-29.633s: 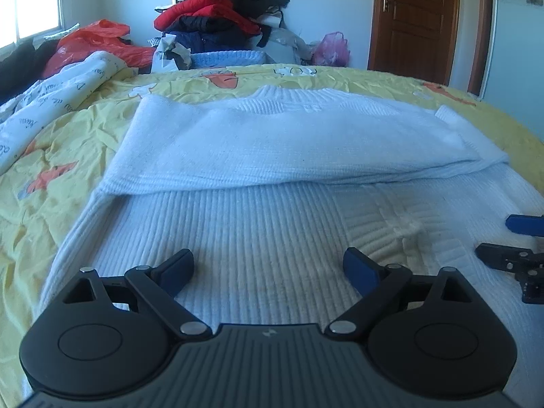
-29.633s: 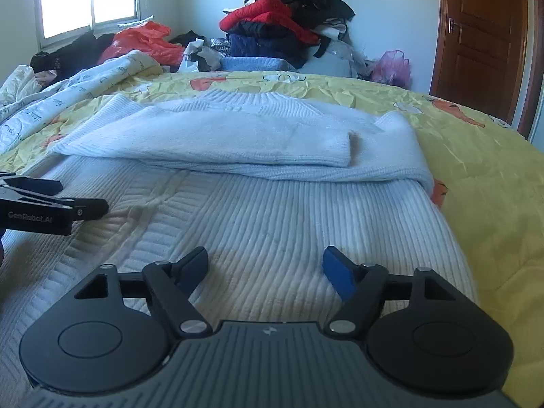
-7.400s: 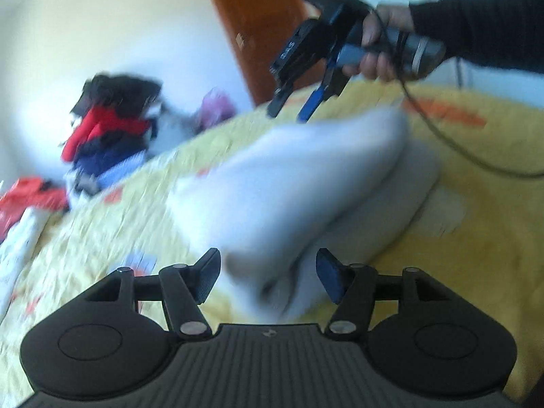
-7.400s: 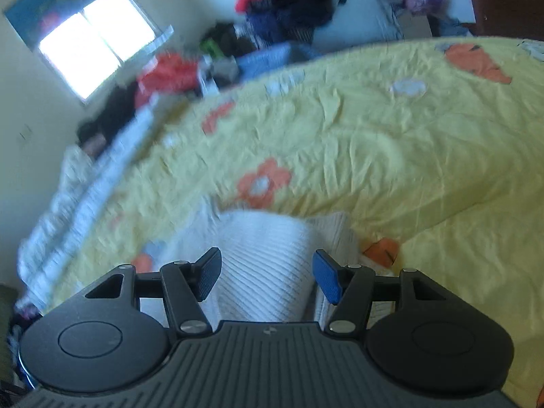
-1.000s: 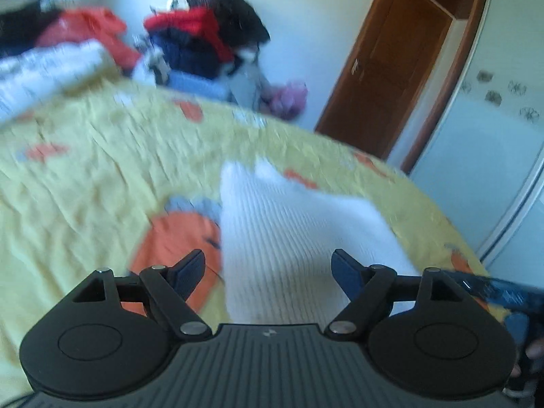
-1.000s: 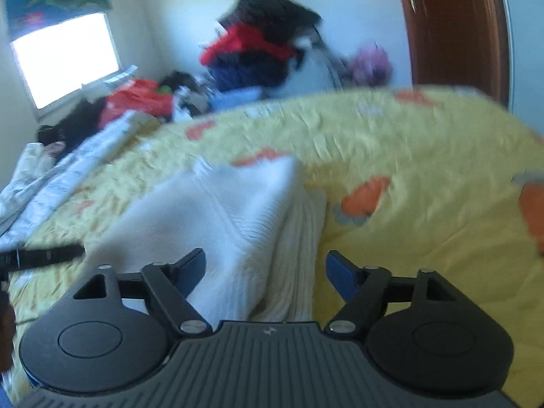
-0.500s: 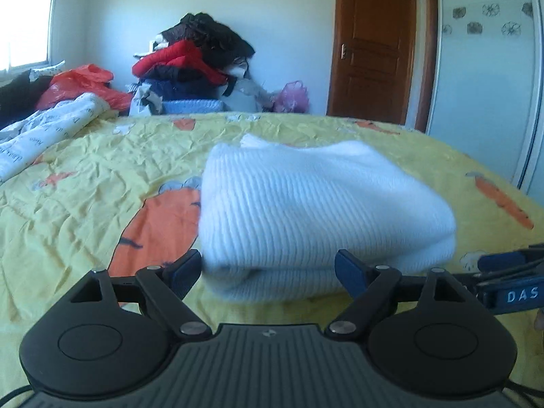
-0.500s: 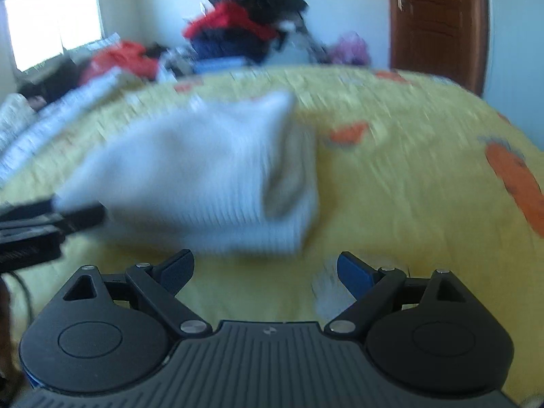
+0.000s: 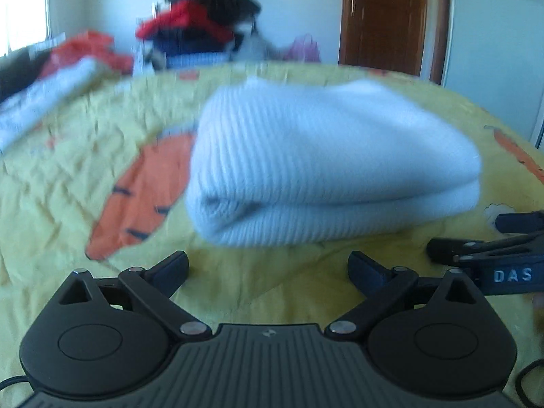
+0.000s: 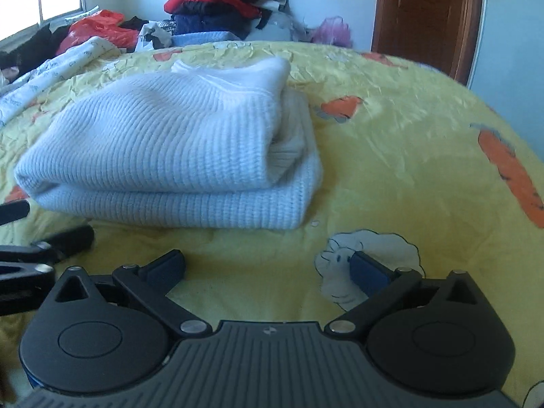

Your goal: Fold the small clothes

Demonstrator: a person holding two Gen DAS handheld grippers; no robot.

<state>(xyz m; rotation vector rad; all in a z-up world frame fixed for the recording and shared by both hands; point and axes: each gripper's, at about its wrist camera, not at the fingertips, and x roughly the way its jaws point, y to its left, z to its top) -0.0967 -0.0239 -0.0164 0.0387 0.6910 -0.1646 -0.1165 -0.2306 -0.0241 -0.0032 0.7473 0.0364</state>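
Note:
A white ribbed knit sweater [image 9: 326, 166] lies folded in a thick bundle on the yellow bedspread [image 9: 68, 176]. It also shows in the right wrist view [image 10: 176, 149], folded edge toward me. My left gripper [image 9: 268, 268] is open and empty, just short of the sweater's near edge. My right gripper [image 10: 268, 268] is open and empty, a little nearer than the sweater and to its right. The right gripper's fingers [image 9: 476, 248] show at the right edge of the left wrist view. The left gripper's fingers [image 10: 51, 241] show at the left edge of the right wrist view.
The bedspread has orange carrot prints [image 10: 510, 170] and white rabbit prints [image 10: 370, 255]. A pile of red, black and blue clothes [image 10: 224, 6] stands at the far side of the bed. A white printed quilt [image 10: 54, 68] lies at the far left. A brown door [image 10: 425, 10] is at the back right.
Both grippers have drawn back a little from the folded sweater, which lies still. The left wrist view has gone blurred and the right one has sharpened.

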